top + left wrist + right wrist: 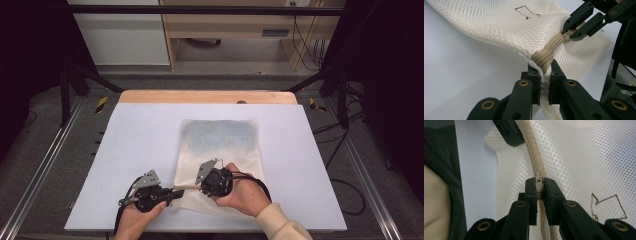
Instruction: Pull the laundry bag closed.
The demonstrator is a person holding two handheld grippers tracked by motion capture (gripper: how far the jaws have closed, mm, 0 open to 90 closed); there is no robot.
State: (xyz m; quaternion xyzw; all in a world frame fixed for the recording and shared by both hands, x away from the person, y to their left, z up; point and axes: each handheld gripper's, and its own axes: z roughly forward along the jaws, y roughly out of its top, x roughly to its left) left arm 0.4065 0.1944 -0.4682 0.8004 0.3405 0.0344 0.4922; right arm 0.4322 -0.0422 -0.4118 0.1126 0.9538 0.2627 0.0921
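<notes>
**Two grippers work the zip of a mesh bag**

A cream mesh bag [220, 150] lies flat on the pale worktop [125, 150], near the person's edge and a little right of centre. The left gripper [545, 72] is clenched on the bag's corner, right at the end of the beige zipper [549, 51], lifting that corner slightly off the surface. The right gripper [539, 185] is clamped on the zipper slider [538, 177], a short way along the track from the left one.

The step in hand looks like running the slider along the zip. To do it well, the left gripper should hold the corner firm and pull gently away, keeping the tape taut and straight, while the right draws the slider in line with the teeth rather than sideways, so loose mesh does not catch.

Through the mesh in the high view, a grey-blue patch [220, 137] shows in the far half of the bag; it seems to be something flat inside, though what it is cannot be told.
</notes>
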